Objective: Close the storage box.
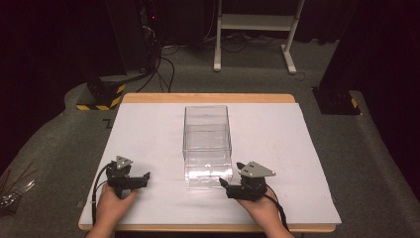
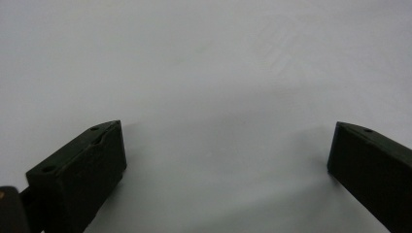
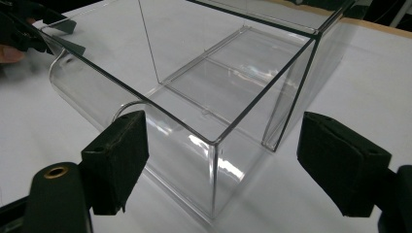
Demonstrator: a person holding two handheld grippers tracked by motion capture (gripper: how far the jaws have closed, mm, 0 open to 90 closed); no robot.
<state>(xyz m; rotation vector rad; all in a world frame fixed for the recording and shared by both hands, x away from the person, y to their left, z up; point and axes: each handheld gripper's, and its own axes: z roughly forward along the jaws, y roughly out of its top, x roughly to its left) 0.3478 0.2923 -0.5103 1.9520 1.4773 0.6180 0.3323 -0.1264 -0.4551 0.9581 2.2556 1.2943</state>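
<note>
A clear plastic box (image 1: 207, 144) with an open top stands in the middle of the white table cover (image 1: 277, 144). My right gripper (image 1: 231, 174) is open at the box's near right corner. In the right gripper view that corner of the box (image 3: 233, 73) sits between the spread jaws of the right gripper (image 3: 224, 118), which touch nothing. My left gripper (image 1: 145, 179) rests near the front left of the table, well left of the box, and points right. The left gripper (image 2: 228, 127) is open over bare white surface.
A wooden table edge (image 1: 208, 97) shows beyond the white cover. Behind the table on the grey carpet are a white stand (image 1: 255, 29), cables, and black bases with yellow-striped tape (image 1: 101, 94). The left hand's gripper (image 3: 22, 29) appears beyond the box.
</note>
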